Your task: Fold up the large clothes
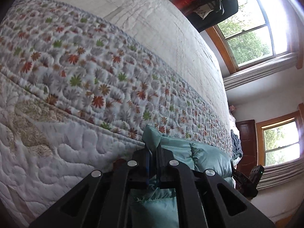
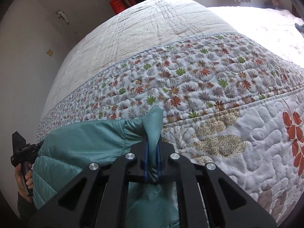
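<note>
Fabric of a teal quilted jacket (image 2: 79,138) is pinched in both tools: the right gripper (image 2: 152,152) has its jaws drawn narrow on a peak of the cloth, and the left gripper (image 1: 153,150) is clamped likewise on another bunched corner. The jacket hangs between them above the near edge of the bed, over the floral quilt (image 1: 79,60); whether its lower part rests on the quilt cannot be told. Holding two separate points probably keeps one edge stretched, so the garment can be laid flat or doubled over squarely.

The right wrist view alone shows the person's hand (image 2: 21,178) around the other tool's handle at the jacket's far side, and a red bag (image 2: 116,4) by the wall. Only the left wrist view takes in the two wood-framed windows (image 1: 252,38) and the dark door (image 1: 245,140) beyond the bed's far corner.
</note>
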The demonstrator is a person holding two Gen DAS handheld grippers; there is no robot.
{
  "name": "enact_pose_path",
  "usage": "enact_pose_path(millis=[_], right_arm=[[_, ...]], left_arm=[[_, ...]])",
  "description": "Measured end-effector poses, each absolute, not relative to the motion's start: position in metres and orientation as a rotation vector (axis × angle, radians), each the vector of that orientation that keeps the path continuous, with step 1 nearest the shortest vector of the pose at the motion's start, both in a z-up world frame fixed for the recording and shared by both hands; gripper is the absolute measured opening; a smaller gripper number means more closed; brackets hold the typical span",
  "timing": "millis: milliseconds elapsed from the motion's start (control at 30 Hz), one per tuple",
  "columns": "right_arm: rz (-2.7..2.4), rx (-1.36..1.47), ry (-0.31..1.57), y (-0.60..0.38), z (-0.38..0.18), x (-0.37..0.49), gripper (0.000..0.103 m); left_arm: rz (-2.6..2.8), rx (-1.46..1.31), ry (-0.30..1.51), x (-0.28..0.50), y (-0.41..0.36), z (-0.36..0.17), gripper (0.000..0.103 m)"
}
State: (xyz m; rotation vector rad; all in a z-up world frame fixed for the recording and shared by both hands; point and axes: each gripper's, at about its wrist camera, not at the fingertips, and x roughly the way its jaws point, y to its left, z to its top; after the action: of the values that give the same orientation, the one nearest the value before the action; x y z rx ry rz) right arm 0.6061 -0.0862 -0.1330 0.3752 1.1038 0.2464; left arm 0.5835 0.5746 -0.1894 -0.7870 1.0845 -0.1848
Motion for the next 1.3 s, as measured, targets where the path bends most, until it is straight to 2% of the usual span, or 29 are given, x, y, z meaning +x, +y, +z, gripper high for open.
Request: enact_pose_path(millis=[267,300,333,367,400,467,500,567,667,733,833,867,933,967,1033,1067,1133,1233,1300], right_arm=[[0.256,0.389,1.154,-0.087,-0.156,0.606,0.008],[0.259,0.397,1.154,-0.087,-0.156,0.604,0.012],[0.258,0.401,1.157,-0.088,-0.150,0.602,0.022],[0.249,0.400,1.144,-0.090,-0.142,0.599,0.030],[0.241,0.400,1.115,-0.095,-0.131,0.594,0.038],[0.255,0.405,1.052,-0.102,-0.103,0.582,0.039],[0.266,0.403,1.022,-0.104,-0.090,0.575,0.039],[0.343,0.416,0.974,-0.101,-0.063,0.556,0.039],[0.505,0.499,0.999,-0.085,-0.057,0.531,0.038],[0.586,0.552,1.047,-0.066,-0.072,0.522,0.038],[0.587,0.588,1.125,-0.055,-0.103,0.517,0.038],[0.574,0.591,1.150,-0.054,-0.115,0.518,0.033],[0.540,0.581,1.175,-0.055,-0.133,0.519,0.009],[0.526,0.569,1.190,-0.056,-0.141,0.522,0.001],[0.521,0.564,1.209,-0.056,-0.151,0.524,0.000],[0.518,0.576,1.210,-0.057,-0.151,0.524,0.000],[0.522,0.570,1.179,-0.056,-0.136,0.516,0.010],[0.618,0.556,1.095,-0.048,-0.097,0.490,0.011],[0.721,0.565,1.073,-0.032,-0.080,0.465,0.011]], left_arm=[[-0.185,-0.796,1.119,0.576,0.574,-0.205,0.007],[-0.189,-0.797,1.128,0.576,0.574,-0.205,0.008],[-0.182,-0.800,1.136,0.573,0.580,-0.205,0.012],[-0.159,-0.800,1.130,0.570,0.585,-0.198,0.021],[-0.133,-0.789,1.110,0.565,0.591,-0.188,0.037],[-0.096,-0.744,1.008,0.548,0.607,-0.152,0.059],[-0.114,-0.737,0.964,0.539,0.611,-0.136,0.060],[-0.230,-0.722,0.909,0.517,0.605,-0.107,0.060],[-0.493,-0.745,0.879,0.487,0.575,-0.093,0.060],[-0.546,-0.740,0.932,0.479,0.552,-0.107,0.058],[-0.487,-0.743,1.065,0.482,0.545,-0.154,0.045],[-0.459,-0.743,1.089,0.483,0.549,-0.167,0.033],[-0.418,-0.740,1.109,0.482,0.557,-0.184,0.017],[-0.413,-0.743,1.110,0.481,0.562,-0.189,0.012],[-0.391,-0.746,1.118,0.479,0.566,-0.195,0.006],[-0.377,-0.751,1.120,0.476,0.569,-0.194,0.005],[-0.339,-0.718,1.094,0.464,0.574,-0.177,0.008],[-0.392,-0.648,0.935,0.426,0.574,-0.121,0.030],[-0.516,-0.680,0.884,0.400,0.568,-0.103,0.036]])
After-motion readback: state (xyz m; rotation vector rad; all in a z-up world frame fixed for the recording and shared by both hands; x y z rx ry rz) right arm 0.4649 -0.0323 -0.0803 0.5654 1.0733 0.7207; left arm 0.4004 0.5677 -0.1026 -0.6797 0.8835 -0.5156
